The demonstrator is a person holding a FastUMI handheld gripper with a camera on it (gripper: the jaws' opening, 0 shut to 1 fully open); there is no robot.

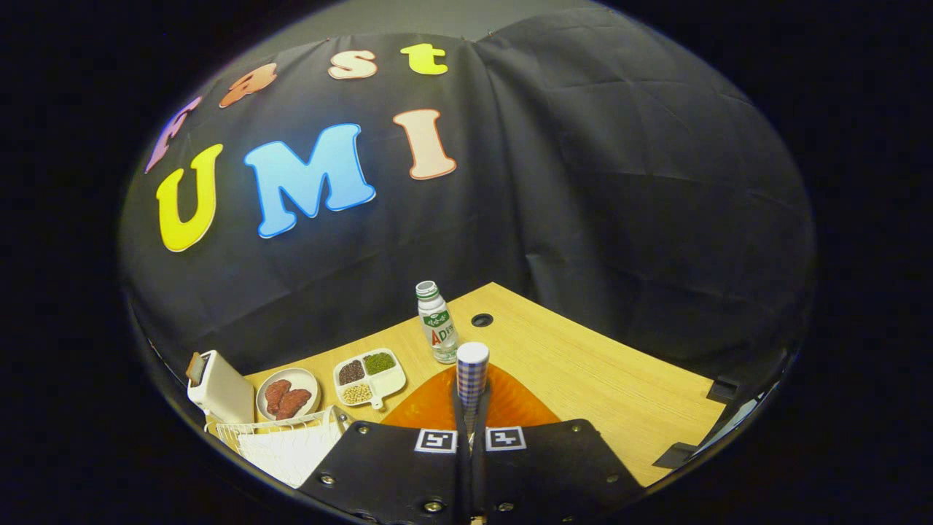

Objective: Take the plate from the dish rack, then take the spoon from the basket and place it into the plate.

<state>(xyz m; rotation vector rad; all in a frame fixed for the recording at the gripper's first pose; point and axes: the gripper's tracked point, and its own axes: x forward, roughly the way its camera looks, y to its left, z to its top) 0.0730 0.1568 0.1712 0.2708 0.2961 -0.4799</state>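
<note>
The gripper [471,412] held the spoon [471,375] upright, both fingers [461,437] pressed close together on its stem, with the blue-and-white checked handle end rising just past the fingertips. Under and beyond the fingers lay the orange plate [510,405] on the wooden table [605,379], partly hidden by the gripper body; the spoon stood over the plate's middle, and whether its lower end touched the plate could not be told.

Just beyond the plate's far edge stood a small bottle [437,323] with a green-and-white label and a pale cap, upright. A dark round hole [482,319] sat in the table right of the bottle.

To the left of the plate lay a white divided dish [369,377] with dark beans, green beans and pale beans in separate sections. Left of it, close beside, was a round dish [288,394] holding reddish-brown pieces. Farther left stood a white boxy appliance [219,390]. Near the fingers on the left sat the white wire rack [280,430], with a white cloth-like surface [291,452] in it; the basket could not be made out apart from it.
</note>
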